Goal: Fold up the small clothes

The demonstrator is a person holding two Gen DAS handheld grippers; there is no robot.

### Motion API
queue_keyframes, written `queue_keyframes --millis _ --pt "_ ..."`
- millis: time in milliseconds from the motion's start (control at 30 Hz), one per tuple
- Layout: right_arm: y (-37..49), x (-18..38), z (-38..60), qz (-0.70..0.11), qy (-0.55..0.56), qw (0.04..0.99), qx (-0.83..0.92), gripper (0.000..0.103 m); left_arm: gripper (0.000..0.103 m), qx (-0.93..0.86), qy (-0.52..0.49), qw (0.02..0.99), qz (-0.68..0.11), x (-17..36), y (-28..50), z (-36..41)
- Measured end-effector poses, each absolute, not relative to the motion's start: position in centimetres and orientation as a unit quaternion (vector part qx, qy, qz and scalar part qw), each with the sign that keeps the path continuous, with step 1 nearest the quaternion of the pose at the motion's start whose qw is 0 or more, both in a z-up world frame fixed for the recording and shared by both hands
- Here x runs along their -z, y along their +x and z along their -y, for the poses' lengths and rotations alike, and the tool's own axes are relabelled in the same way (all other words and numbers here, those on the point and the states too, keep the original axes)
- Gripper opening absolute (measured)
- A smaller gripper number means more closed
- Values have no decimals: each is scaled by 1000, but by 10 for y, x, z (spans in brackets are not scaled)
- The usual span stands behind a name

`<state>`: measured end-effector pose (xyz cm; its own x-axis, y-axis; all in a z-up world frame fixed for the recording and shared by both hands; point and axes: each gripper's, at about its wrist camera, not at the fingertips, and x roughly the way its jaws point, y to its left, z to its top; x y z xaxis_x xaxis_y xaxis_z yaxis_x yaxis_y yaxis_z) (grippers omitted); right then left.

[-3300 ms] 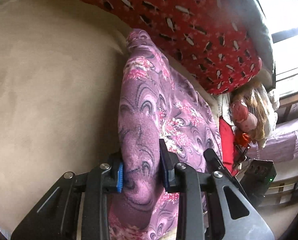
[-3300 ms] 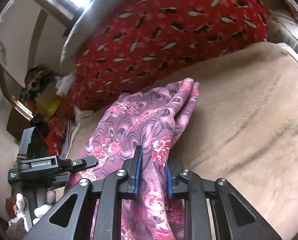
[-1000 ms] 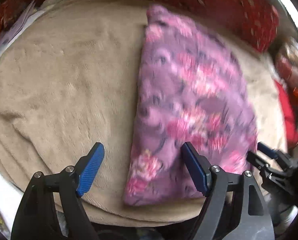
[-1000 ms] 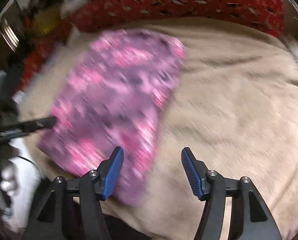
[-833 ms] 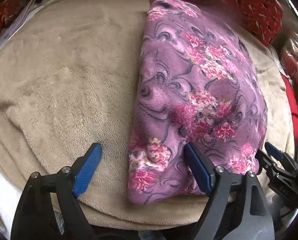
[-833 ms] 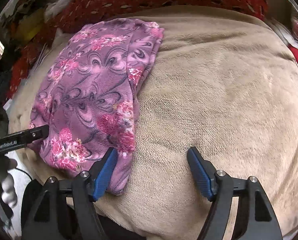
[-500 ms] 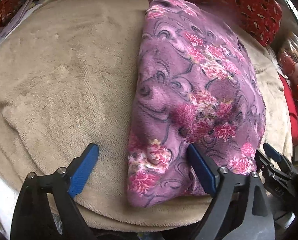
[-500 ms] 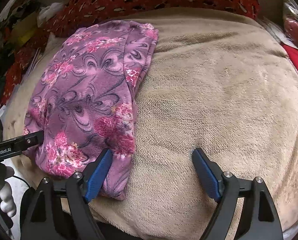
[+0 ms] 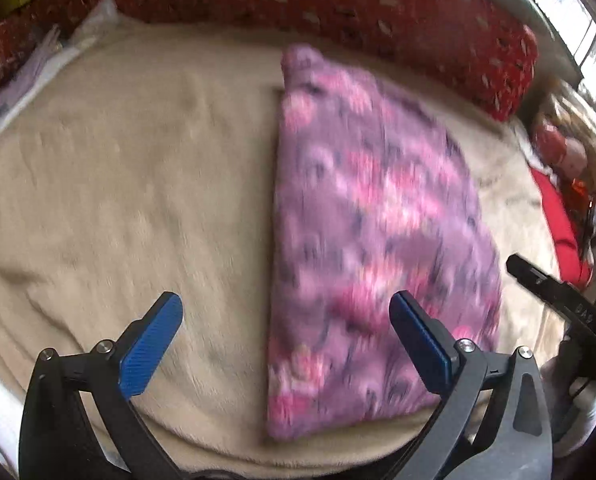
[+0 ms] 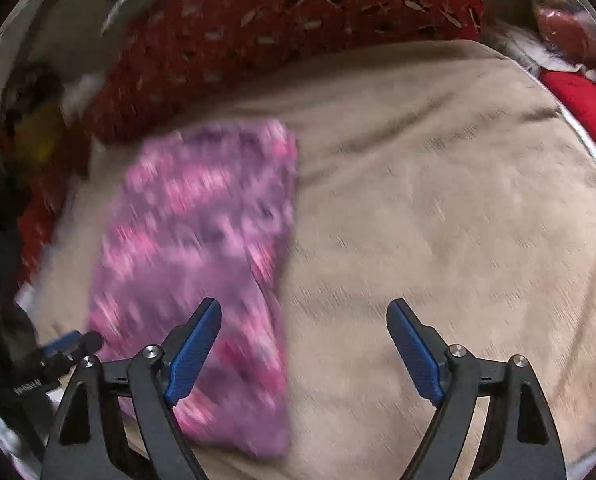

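Observation:
A folded purple garment with pink flowers [image 9: 370,232] lies flat on the beige blanket [image 9: 137,200]. It is motion-blurred in both views. My left gripper [image 9: 285,340] is open and empty, raised over the garment's near left edge. My right gripper [image 10: 304,340] is open and empty, raised over the garment's [image 10: 201,240] near right edge and the blanket [image 10: 438,200]. The right gripper's tip shows at the right in the left wrist view [image 9: 538,280], and the left gripper's tip shows at the left in the right wrist view [image 10: 69,344].
A red patterned cushion [image 9: 338,4] lies along the blanket's far edge, also in the right wrist view [image 10: 298,16]. A doll [image 9: 570,144] and red cloth [image 9: 558,220] lie to the right. Clutter sits at the far left [image 10: 37,128].
Both grippers let go of the garment, opened wide, and pulled back and up. The garment now lies flat and folded on the blanket. Both views are blurred by motion.

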<state>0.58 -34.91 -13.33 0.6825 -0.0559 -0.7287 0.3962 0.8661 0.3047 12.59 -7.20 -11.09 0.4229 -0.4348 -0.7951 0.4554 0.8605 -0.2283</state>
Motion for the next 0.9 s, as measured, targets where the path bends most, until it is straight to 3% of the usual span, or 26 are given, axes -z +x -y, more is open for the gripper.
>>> queue_keyframes --millis 33,100,300,333,367,467,533,633,800,833,900 --pt "12 132 352 -375 236 888 121 83 103 261 7 847 -464 105 134 74" --pt "28 130 356 -369 250 888 108 67 103 256 4 849 -462 98 150 82" --pt "84 136 375 -363 303 874 107 67 103 243 5 840 -486 96 198 113" --pt "95 140 376 -369 313 869 103 60 103 240 10 838 -490 98 202 115" --pt "99 145 379 -379 322 863 91 22 103 241 14 836 -493 100 205 118" --pt "94 131 377 -345 305 884 82 9 103 235 21 838 -493 107 213 124" --pt "90 131 382 -329 296 892 95 8 103 222 35 831 -508 120 222 130" --pt "99 158 399 -384 324 859 98 10 102 229 -9 810 -540 126 232 123" --pt "57 122 387 -340 312 886 40 18 100 260 -15 825 -501 97 201 102" --pt "51 120 381 -339 303 890 30 22 100 263 -14 828 -496 97 194 100" --pt "42 132 369 -358 276 892 22 38 100 257 12 827 -499 107 178 106"
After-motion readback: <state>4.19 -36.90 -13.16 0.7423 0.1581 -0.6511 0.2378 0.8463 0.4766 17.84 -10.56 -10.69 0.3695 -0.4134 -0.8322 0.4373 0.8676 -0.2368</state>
